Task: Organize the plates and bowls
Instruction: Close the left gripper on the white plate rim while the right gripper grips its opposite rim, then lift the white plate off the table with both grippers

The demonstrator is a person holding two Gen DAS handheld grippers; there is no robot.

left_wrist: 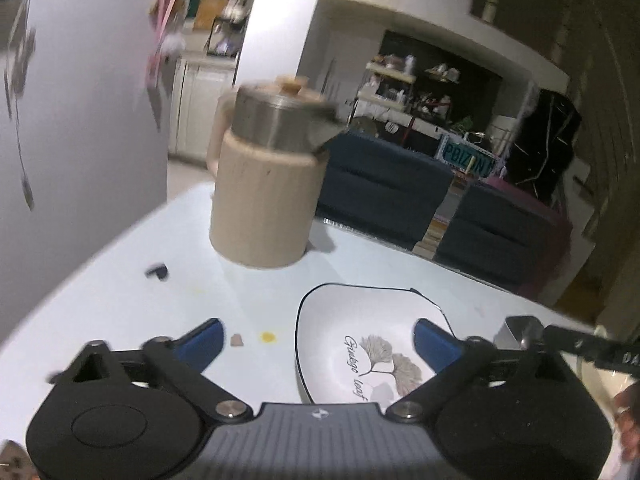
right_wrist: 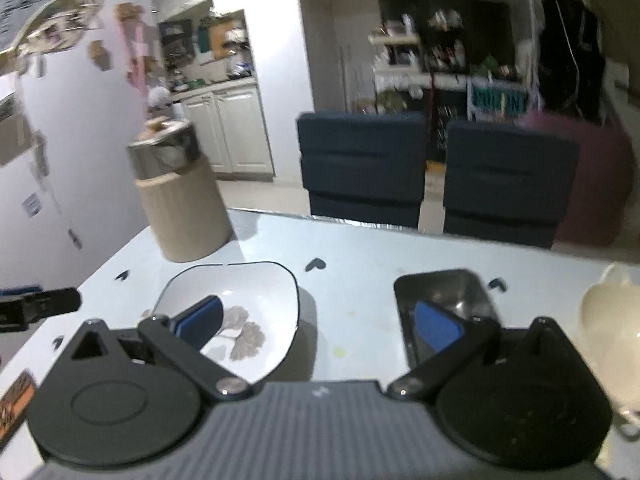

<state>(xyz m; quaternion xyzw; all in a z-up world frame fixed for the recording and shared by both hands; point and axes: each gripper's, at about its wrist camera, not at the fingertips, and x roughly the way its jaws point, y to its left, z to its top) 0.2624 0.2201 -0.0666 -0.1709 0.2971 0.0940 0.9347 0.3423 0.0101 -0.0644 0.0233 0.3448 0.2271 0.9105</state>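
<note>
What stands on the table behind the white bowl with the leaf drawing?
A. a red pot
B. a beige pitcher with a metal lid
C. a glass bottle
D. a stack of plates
B: the beige pitcher with its metal lid stands beyond the white bowl.

Location: a home, open kitchen and living area. Evidence: white kitchen cabinets (right_wrist: 230, 132), fridge door with magnets (left_wrist: 60, 100), dining table (right_wrist: 360, 264), blue chairs (right_wrist: 362, 168), cluttered shelves (right_wrist: 420, 52).

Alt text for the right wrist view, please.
The open right gripper hangs over a pale table, empty, between a white leaf-print bowl and a dark metal tray. A beige canister stands behind the bowl.
</note>
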